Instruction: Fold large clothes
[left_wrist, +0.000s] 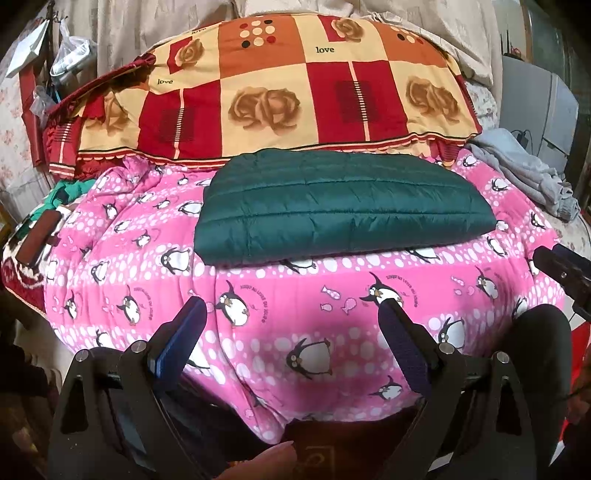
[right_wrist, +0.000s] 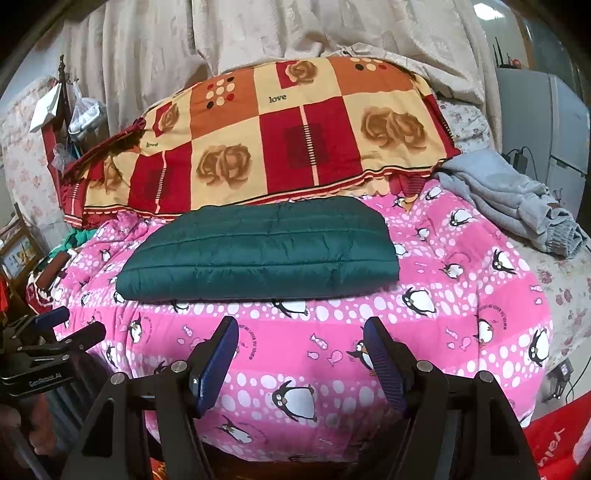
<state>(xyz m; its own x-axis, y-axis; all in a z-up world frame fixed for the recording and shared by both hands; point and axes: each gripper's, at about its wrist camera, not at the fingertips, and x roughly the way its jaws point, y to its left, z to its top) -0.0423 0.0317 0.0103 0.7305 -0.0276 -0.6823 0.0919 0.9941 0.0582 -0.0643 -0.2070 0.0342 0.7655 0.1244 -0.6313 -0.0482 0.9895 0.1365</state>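
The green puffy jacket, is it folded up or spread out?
Folded. The green puffy jacket lies as one neat, thick rectangle on the pink penguin blanket, with no sleeves or hood sticking out.

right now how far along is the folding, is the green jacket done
Done: the green quilted jacket lies folded in a flat rectangle on the pink penguin blanket. In hand: nothing; left gripper and right gripper are open and empty. Left: the grey garment lies crumpled beside it.

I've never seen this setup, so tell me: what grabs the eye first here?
The bright pink penguin blanket covering the bed, with a dark green quilted jacket folded flat on it. Behind that lies a red-and-cream rose quilt, and a grey garment sits crumpled at the right.
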